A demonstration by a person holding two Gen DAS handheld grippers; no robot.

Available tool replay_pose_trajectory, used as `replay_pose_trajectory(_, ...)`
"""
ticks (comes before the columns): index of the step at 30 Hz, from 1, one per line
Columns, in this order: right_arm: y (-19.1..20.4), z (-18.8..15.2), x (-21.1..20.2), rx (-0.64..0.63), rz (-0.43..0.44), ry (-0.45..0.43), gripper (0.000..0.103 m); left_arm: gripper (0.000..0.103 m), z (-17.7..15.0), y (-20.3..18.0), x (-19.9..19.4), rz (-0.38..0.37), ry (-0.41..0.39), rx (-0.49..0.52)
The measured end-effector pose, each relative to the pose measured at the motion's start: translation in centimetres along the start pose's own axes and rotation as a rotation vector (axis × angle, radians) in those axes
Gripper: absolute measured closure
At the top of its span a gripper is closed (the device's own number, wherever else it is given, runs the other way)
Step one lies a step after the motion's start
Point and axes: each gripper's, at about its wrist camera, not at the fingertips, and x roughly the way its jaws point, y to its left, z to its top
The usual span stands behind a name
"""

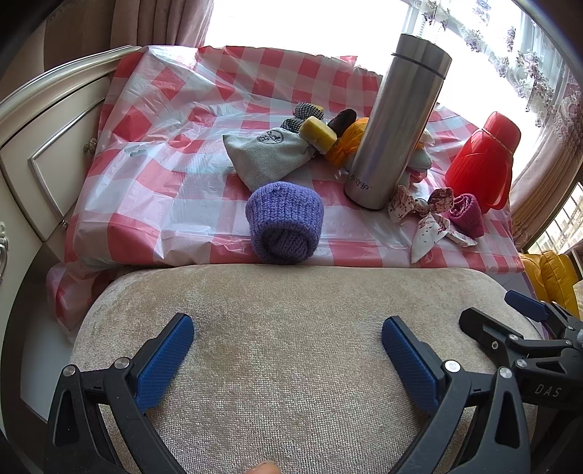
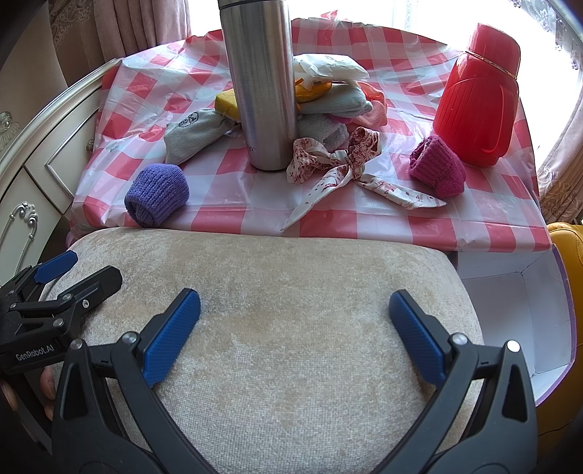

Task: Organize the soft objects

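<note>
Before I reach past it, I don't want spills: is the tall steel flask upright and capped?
Upright: the tall steel flask stands on its base on the checked tablecloth, lid on.

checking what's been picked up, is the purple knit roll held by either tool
No, the purple knit roll lies on the checked tablecloth, and both tools hang open over the beige cushion.

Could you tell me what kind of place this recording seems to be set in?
Probably a home bedroom or living room: curtains frame a bright window, an ornate cream cabinet stands left, and a beige upholstered stool fronts a table with a checked cover.
</note>
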Motion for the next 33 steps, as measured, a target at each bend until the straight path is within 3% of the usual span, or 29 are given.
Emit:
replay_pose_trajectory(23,-0.2,-0.1,0.1,0.008,0.004,-0.019,0.000,0.000,0.1,0.4,-0.1,-0.022,0.002,-0.030)
replay_pose_trajectory(33,-0.7,0.0,0.6,0.032,0.035,-0.023,0.000,0.000,3.5,0.3,2.3,0.037,0.078,-0.055)
